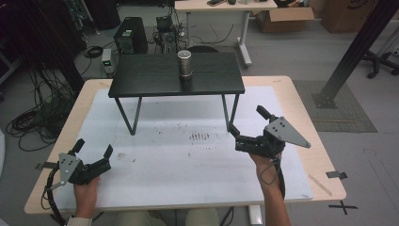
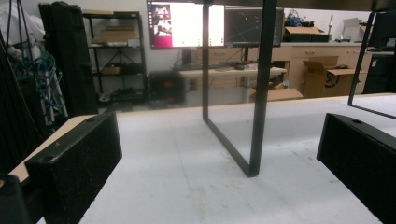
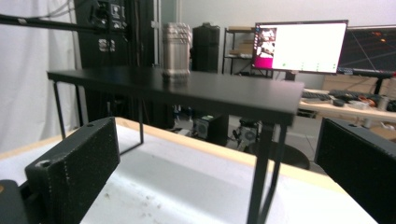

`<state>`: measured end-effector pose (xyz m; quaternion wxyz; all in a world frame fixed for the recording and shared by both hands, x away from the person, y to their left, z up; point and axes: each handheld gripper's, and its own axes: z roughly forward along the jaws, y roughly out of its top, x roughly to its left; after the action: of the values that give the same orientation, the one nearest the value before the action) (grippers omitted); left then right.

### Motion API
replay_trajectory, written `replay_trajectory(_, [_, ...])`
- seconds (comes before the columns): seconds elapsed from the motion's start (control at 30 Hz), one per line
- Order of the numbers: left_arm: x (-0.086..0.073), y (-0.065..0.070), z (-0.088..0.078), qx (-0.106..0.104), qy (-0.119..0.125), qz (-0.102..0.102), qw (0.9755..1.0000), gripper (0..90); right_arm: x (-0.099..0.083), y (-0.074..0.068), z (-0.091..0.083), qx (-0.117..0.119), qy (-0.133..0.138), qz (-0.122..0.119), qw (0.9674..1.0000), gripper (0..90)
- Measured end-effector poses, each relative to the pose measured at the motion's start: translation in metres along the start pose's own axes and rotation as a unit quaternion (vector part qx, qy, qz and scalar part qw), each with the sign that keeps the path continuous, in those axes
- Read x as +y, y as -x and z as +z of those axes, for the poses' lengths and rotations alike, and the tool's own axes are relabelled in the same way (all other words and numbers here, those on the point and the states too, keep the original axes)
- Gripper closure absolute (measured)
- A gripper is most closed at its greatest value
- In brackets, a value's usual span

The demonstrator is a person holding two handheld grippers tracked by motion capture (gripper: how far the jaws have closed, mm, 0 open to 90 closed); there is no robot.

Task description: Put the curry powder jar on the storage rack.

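Observation:
A metal cup (image 1: pixel 184 63) stands upright on a small black raised shelf (image 1: pixel 141 80) at the back of the white table (image 1: pixel 188 160). In the right gripper view the metal cup (image 3: pixel 175 50) rises on the black shelf (image 3: pixel 224 93) ahead and above. My left gripper (image 1: pixel 94 148) rests open near the front left, nothing between its jaws. My right gripper (image 1: pixel 247 121) is open at the right, just off the shelf's right front leg (image 1: pixel 232 113). The left gripper view looks at the shelf's left leg frame (image 2: pixel 254 140) between open jaws.
The white mat has scuff marks (image 1: pixel 199 136) in the middle. Beyond the table are a computer tower (image 1: pixel 130 35), cables (image 1: pixel 37 117), a desk (image 1: pixel 226 7) and cardboard boxes (image 1: pixel 282 19). A black post (image 1: pixel 350 52) stands at the right.

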<state>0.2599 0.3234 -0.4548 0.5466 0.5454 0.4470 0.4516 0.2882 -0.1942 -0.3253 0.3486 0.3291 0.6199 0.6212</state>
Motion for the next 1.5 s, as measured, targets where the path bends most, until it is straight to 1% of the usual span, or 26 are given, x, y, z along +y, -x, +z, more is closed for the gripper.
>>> replay_trajectory(0.27, [0.0,0.0,0.0,0.0,0.0,0.0,1.0,0.3,-0.024,0.008,-0.008,-0.016,-0.001,0.018,0.9997,0.0])
replay_trajectory(0.53, [0.0,0.0,0.0,0.0,0.001,0.001,1.0,0.3,-0.042,0.012,-0.013,-0.034,0.004,0.026,0.9991,0.0])
replay_trajectory(0.73, [0.0,0.0,0.0,0.0,0.001,0.001,1.0,0.4,-0.061,0.013,-0.016,-0.054,0.002,0.02,0.9983,0.0])
replay_trajectory(0.83, [0.0,0.0,0.0,0.0,0.0,0.002,1.0,0.4,-0.069,0.015,-0.018,-0.062,0.003,0.022,0.9979,0.0])
replay_trajectory(0.93, [0.0,0.0,0.0,0.0,0.0,0.002,1.0,0.4,-0.074,0.017,-0.02,-0.069,0.003,0.021,0.9974,0.0])
replay_trajectory(1.17, [0.0,0.001,0.0,0.001,0.001,0.003,1.0,0.4,-0.086,0.017,-0.023,-0.084,0.0,0.01,0.9964,0.0])
replay_trajectory(1.5, [0.0,0.001,0.0,0.001,0.001,0.004,1.0,0.4,-0.107,0.021,-0.026,-0.108,-0.014,0.014,0.9939,0.0])
